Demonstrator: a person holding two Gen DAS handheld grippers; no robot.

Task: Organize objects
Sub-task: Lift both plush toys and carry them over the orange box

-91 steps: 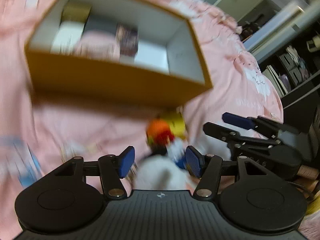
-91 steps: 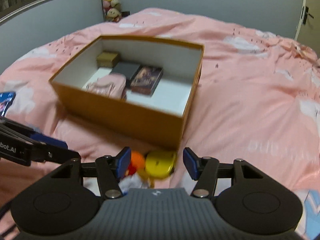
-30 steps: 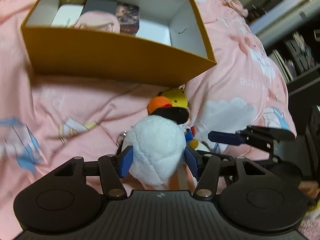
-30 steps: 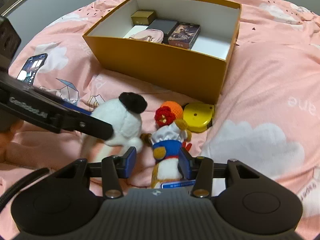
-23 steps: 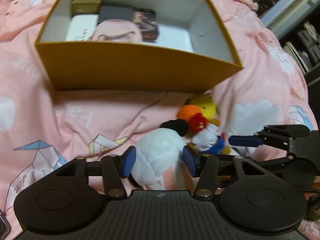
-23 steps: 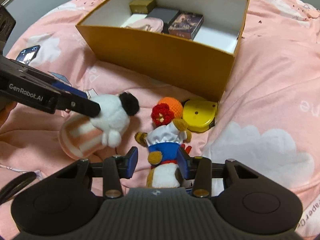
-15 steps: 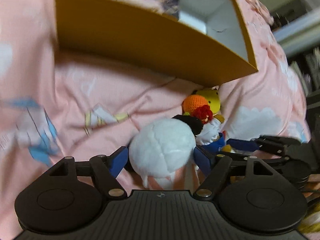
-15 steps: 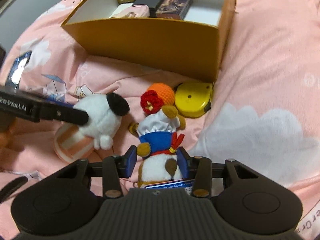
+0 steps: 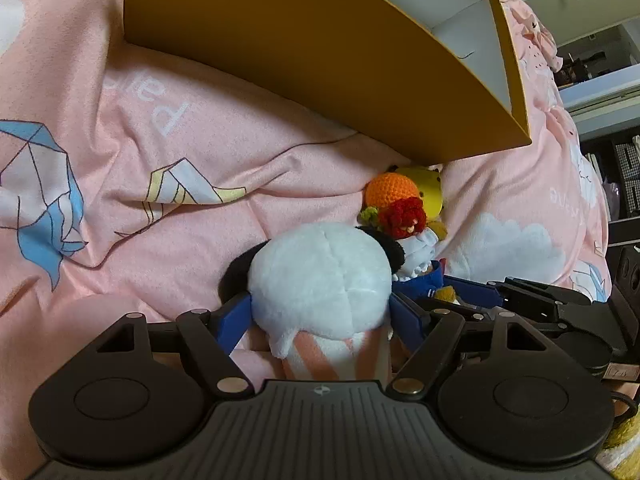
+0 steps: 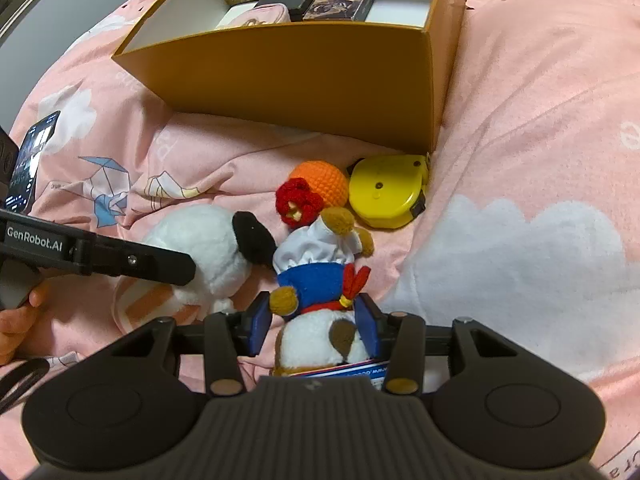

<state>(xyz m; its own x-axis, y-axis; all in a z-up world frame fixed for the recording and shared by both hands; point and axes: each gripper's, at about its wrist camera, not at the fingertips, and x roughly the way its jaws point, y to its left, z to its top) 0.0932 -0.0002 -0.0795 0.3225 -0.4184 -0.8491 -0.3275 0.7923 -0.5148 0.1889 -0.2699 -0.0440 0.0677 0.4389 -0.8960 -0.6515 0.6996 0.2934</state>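
Left gripper (image 9: 320, 312) jaws straddle the white plush (image 9: 320, 276), apart; right gripper (image 10: 314, 322) jaws clamp the chef bear (image 10: 316, 280). Both lie before the orange box (image 10: 304, 80). Close squarely, lift clear of its wall.

The right gripper (image 10: 316, 326) has its 2 blue pads on either side of a chef-hat plush bear (image 10: 320, 280) lying on the pink bedspread (image 10: 520, 120), closed around its white lower body. Just left, the left gripper (image 10: 176, 268) reaches across a white plush toy (image 10: 208, 248) with a black ear. Beyond lie a crocheted orange (image 10: 320, 184) and a yellow tape measure (image 10: 384, 192), both near the open orange box (image 10: 304, 76). A phone (image 10: 32, 160) lies far left
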